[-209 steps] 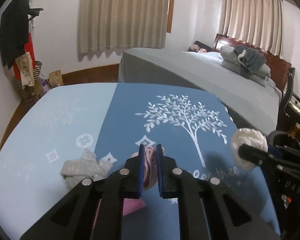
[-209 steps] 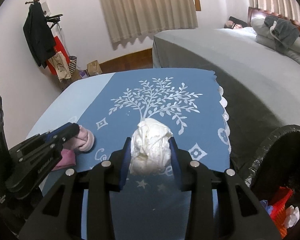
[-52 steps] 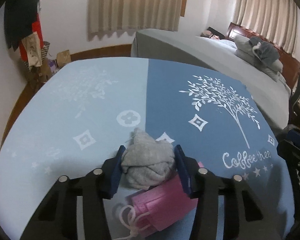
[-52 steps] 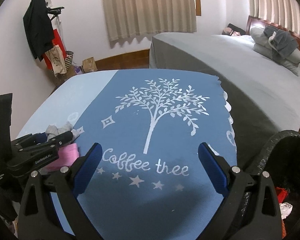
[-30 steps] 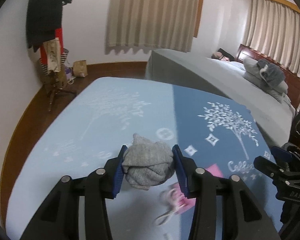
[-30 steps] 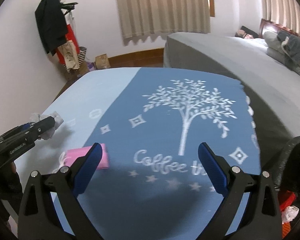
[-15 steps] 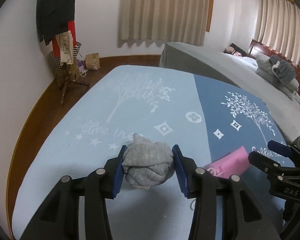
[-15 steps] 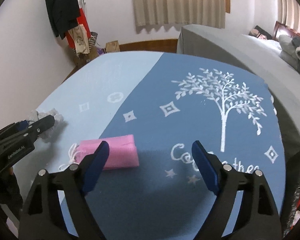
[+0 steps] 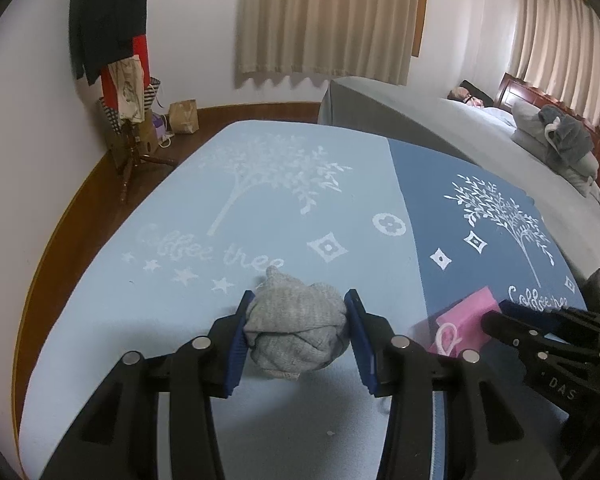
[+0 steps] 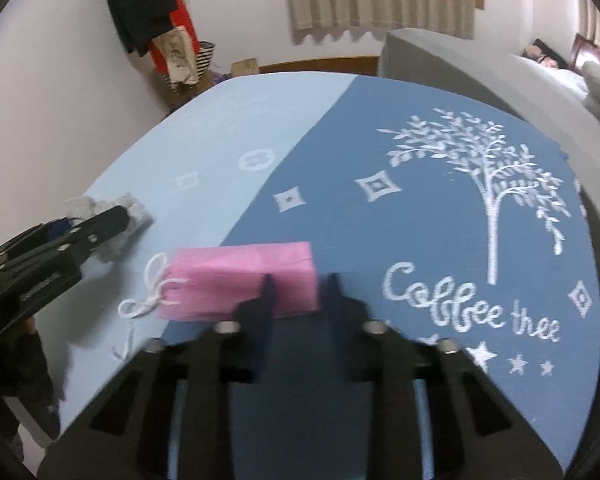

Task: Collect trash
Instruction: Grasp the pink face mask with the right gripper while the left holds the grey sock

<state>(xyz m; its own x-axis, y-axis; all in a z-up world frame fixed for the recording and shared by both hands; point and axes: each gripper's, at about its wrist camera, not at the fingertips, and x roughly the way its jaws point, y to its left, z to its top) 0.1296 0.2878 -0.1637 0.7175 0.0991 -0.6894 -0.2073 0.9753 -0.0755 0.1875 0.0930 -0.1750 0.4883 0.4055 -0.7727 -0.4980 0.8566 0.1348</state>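
My left gripper [image 9: 298,322] is shut on a balled grey sock [image 9: 298,330] and holds it just above the light-blue half of the tablecloth [image 9: 228,216]. A flat pink paper bag [image 10: 244,278] with a white string handle lies on the cloth; it also shows in the left wrist view [image 9: 458,320]. My right gripper [image 10: 300,290] has its jaws narrowed around the pink bag's near right corner; motion blur hides whether they touch it. The left gripper and sock show at the left of the right wrist view [image 10: 112,220].
A grey bed [image 9: 480,140] stands beyond the table, with folded bedding at its head. A coat rack [image 9: 120,64] with bags stands at the far left wall. The table edge drops off on the left over a wooden floor [image 9: 80,200].
My right gripper has moved left and down to the pink bag and its jaws have closed in from wide open. My left gripper has carried the sock a little further left.
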